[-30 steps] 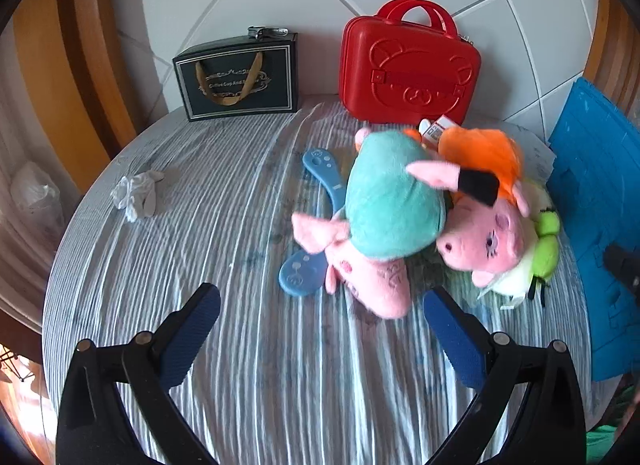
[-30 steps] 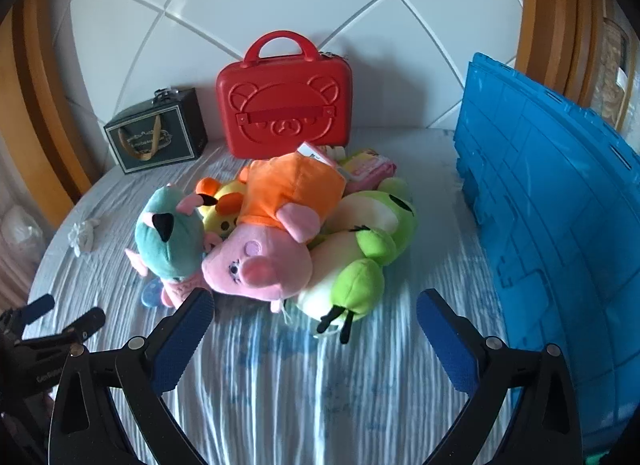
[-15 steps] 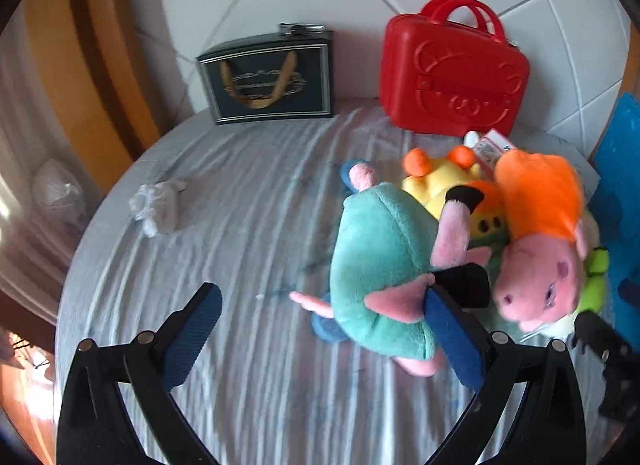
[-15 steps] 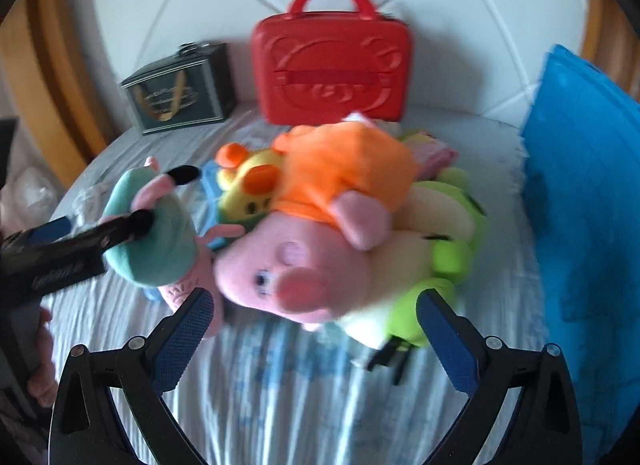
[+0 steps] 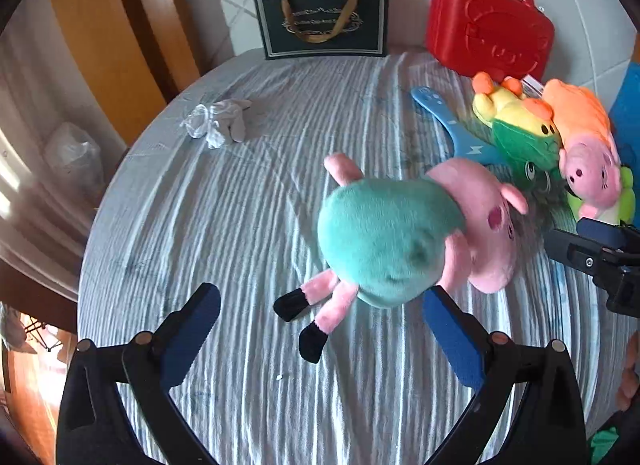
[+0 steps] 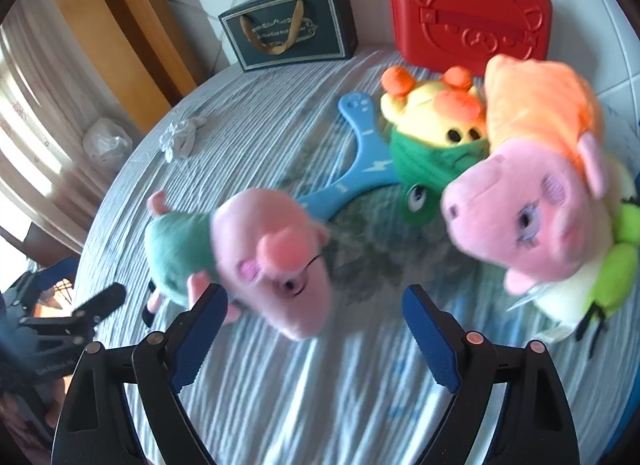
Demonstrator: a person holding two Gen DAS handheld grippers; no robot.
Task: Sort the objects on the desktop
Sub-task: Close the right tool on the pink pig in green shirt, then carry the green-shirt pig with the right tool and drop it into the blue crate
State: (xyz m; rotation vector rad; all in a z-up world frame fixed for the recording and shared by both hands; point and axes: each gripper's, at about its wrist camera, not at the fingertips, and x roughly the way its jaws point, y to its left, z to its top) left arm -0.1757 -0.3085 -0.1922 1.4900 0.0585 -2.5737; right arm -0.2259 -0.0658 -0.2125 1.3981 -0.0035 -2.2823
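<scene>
Teal-bodied pig plush (image 5: 392,237) is lying on the striped tablecloth (image 5: 248,225), long axis running roughly toward the red case (image 5: 488,25): head pointing at the toy pile before the case, black-tipped feet pointing away from it. Orange-dressed pig plush (image 6: 532,169) is sitting nearer the case, beside a yellow plush (image 6: 436,117) and blue paddle (image 6: 360,161). Left gripper (image 5: 320,329) and right gripper (image 6: 312,329) are both gaping wide, holding nothing.
</scene>
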